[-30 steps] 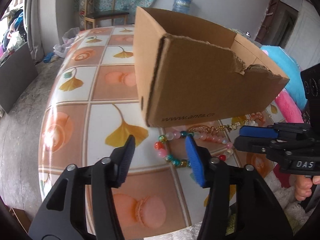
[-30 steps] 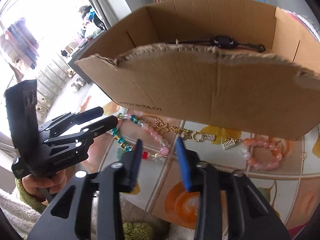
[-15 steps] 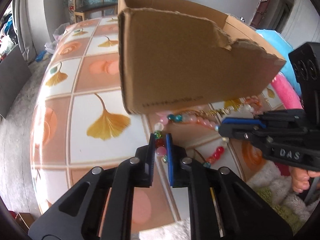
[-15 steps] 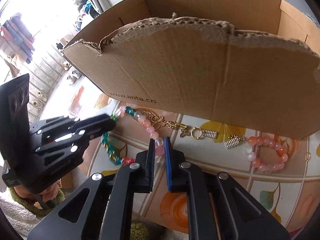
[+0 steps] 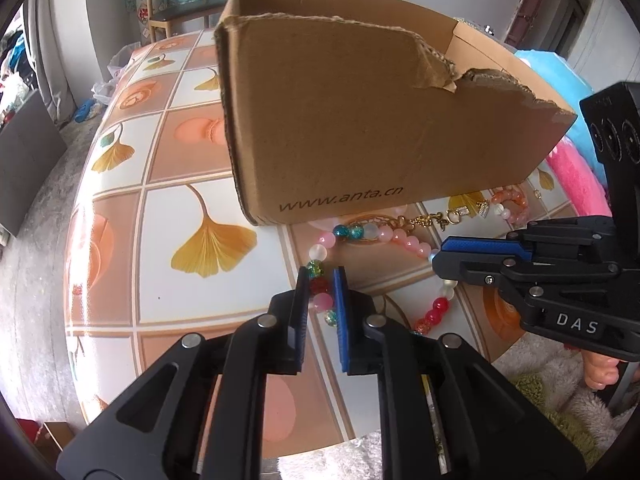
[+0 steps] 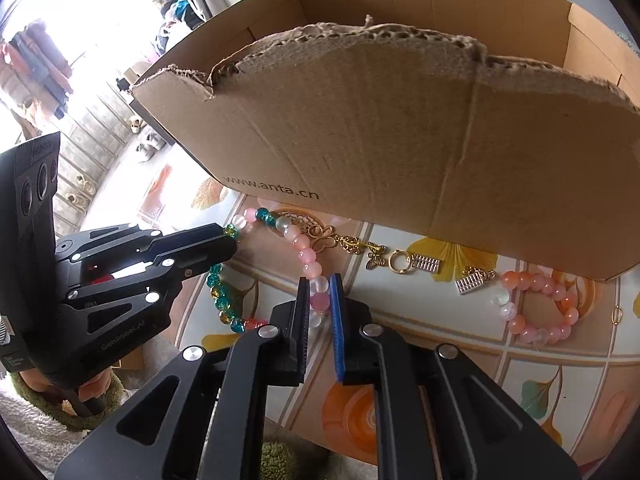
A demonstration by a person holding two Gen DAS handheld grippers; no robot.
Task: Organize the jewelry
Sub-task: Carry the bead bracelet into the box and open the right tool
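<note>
A string of pink, white, teal and red beads [image 5: 378, 232] [image 6: 304, 256] lies in a loop on the tiled tablecloth in front of a torn cardboard box [image 5: 360, 120] [image 6: 400, 140]. My left gripper [image 5: 321, 276] is shut on a red and a pink bead at the loop's left side; its tip [image 6: 232, 240] also shows from the right. My right gripper [image 6: 319, 284] is shut on pale pink beads at the loop's right side, and its tip [image 5: 438, 254] enters the left wrist view. The box's inside is hidden.
A gold chain with charms [image 6: 360, 246] and an orange-pink bracelet [image 6: 536, 312] lie along the box's front wall. The table [image 5: 180, 140] drops off just behind my fingers. Pink and blue plush [image 5: 572, 168] lies to the right, and a chair [image 5: 180, 12] stands beyond.
Both grippers stood open above the beads a second ago. They came down onto the string and closed on it half a second ago. Since then little has moved.
</note>
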